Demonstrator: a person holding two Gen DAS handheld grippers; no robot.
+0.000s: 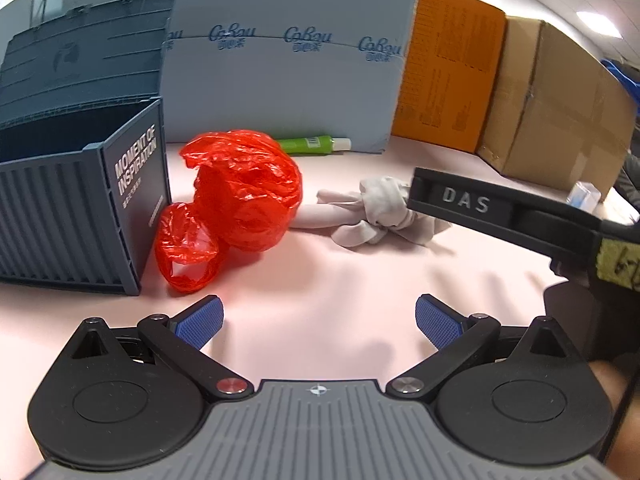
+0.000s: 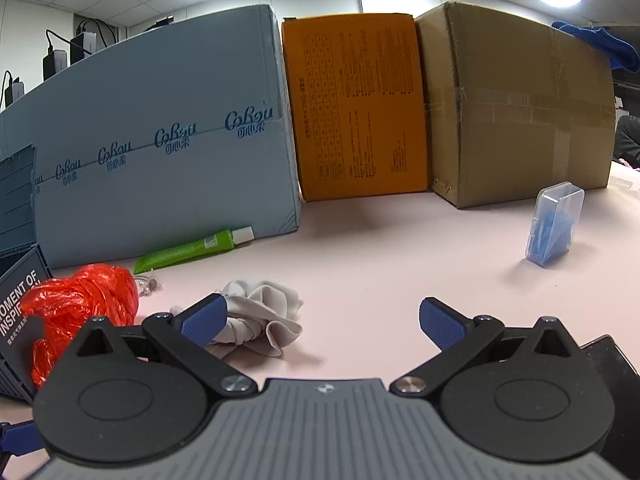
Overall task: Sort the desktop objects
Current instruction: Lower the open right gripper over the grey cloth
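Observation:
A crumpled red plastic bag [image 1: 240,204] lies on the pink table beside an open blue container-shaped storage box [image 1: 80,208]. A knotted grey cloth [image 1: 380,212] lies to its right, and a green tube [image 1: 312,145] lies behind it against the light blue carton. My left gripper [image 1: 319,322] is open and empty, a little in front of the bag. My right gripper [image 2: 323,322] is open and empty, its left finger just in front of the grey cloth [image 2: 260,316]. The red bag [image 2: 80,300], green tube [image 2: 192,249] and a clear box of blue items [image 2: 554,224] show in the right wrist view.
A light blue carton [image 2: 160,152], an orange box [image 2: 356,108] and a brown cardboard box [image 2: 516,104] line the back of the table. The right gripper's body [image 1: 500,212] reaches in from the right in the left wrist view. A dark flat object [image 2: 616,380] lies at the right edge.

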